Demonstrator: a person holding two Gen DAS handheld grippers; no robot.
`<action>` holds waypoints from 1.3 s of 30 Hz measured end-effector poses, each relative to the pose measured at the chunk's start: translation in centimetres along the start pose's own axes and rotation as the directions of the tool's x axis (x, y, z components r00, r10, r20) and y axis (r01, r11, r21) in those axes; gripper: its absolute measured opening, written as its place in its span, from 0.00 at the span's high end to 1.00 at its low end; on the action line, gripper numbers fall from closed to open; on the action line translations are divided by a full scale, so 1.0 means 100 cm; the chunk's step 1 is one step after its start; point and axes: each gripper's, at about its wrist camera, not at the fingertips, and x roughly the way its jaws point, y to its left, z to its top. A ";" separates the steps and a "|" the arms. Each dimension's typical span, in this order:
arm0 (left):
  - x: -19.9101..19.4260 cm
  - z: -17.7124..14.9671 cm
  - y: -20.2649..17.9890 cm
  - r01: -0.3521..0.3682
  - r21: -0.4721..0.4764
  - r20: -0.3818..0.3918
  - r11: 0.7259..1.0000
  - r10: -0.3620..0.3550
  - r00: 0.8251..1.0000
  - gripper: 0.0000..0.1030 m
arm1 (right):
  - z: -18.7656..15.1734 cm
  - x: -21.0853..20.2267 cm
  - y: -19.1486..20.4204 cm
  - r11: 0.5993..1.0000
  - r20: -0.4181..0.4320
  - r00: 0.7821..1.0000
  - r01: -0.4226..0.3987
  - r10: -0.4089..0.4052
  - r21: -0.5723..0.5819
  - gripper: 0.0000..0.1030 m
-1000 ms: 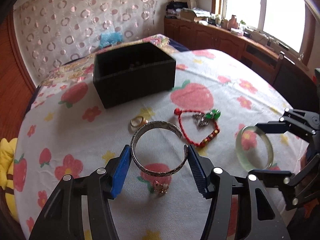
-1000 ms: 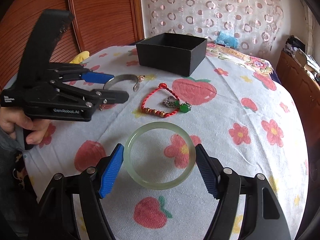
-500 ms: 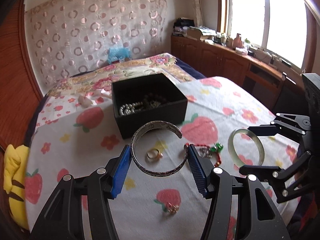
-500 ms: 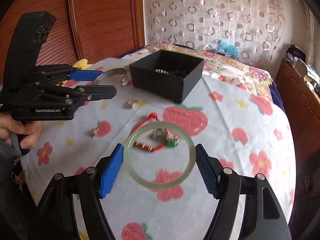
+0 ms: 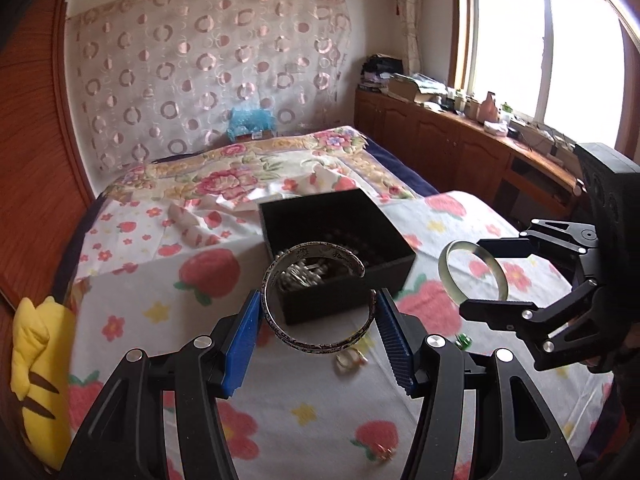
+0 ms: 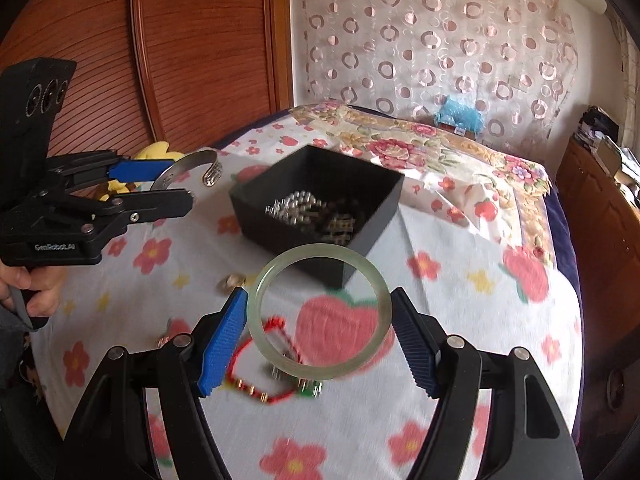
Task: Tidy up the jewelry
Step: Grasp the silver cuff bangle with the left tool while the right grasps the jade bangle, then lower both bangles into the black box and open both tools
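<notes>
My left gripper (image 5: 318,334) is shut on a silver open cuff bracelet (image 5: 320,346), held in the air just short of the black jewelry box (image 5: 348,296). My right gripper (image 6: 320,336) is shut on a pale green jade bangle (image 6: 318,368), held above the table near the box (image 6: 280,236), which holds silver bead chains. In the left wrist view the right gripper (image 5: 496,274) with the bangle (image 5: 472,276) is at the right. In the right wrist view the left gripper (image 6: 160,188) with the cuff (image 6: 188,164) is at the left.
On the strawberry-print tablecloth (image 6: 460,400) lie a red cord bracelet with a green charm (image 6: 260,388), a ring (image 5: 350,358) and small earrings (image 5: 384,454). A yellow plush (image 5: 32,364) sits at the left edge. A bed and wooden cabinets stand behind.
Both grippers have risen and moved toward the black box, carrying the cuff and the bangle. The box's contents now show from above.
</notes>
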 end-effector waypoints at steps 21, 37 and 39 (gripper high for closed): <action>0.033 0.032 0.030 -0.010 -0.009 -0.006 1.000 0.010 1.000 0.47 | 0.062 0.076 -0.019 0.999 0.018 0.999 -0.043 0.043 -0.006 0.23; 0.073 0.045 0.007 0.009 0.054 -0.044 0.998 -0.006 0.999 0.47 | 0.034 0.054 -0.062 0.995 0.016 1.000 0.024 -0.025 0.097 0.23; 0.078 0.045 0.005 0.002 0.056 -0.049 0.998 0.001 0.999 0.46 | 0.031 0.052 -0.065 0.994 0.014 1.000 0.026 -0.027 0.103 0.23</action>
